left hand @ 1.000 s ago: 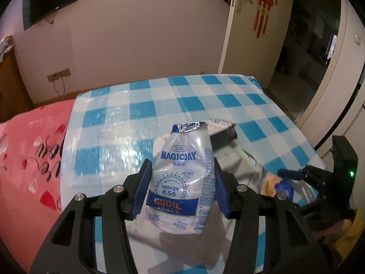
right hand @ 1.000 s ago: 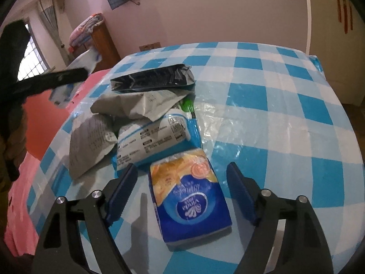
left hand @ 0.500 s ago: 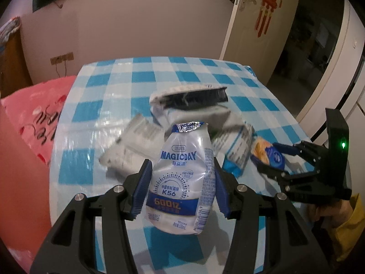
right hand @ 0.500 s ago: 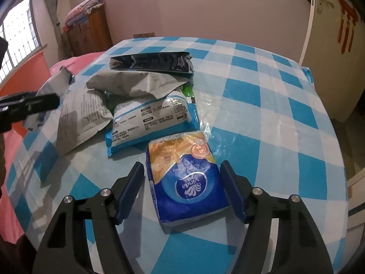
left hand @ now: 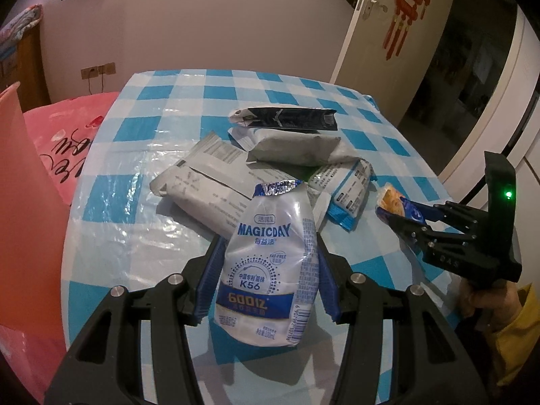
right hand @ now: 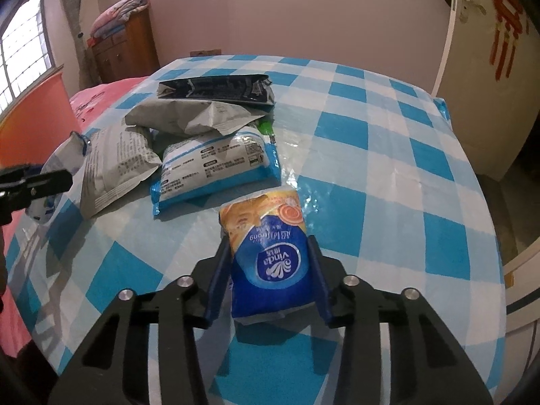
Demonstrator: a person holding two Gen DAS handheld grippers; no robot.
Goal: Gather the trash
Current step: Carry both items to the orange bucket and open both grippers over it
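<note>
My left gripper is shut on a white and blue MAGICDAY drink pouch, held upright above the checked table. My right gripper has its jaws closing on a blue and orange Vinda tissue pack, both pads pressing its sides. In the left wrist view that right gripper is at the right with the tissue pack in its tips. In the right wrist view the left gripper shows at the left edge with the pouch.
Several wrappers lie mid-table: a black packet, a grey bag, a white printed bag and a blue-edged pack. A pink bag and an orange bin rim are at the left. A door is behind.
The right gripper's jaws have closed in on the tissue pack, which is now squeezed narrower. The left gripper with the pouch has drawn back and down, bringing the wrappers into view.
</note>
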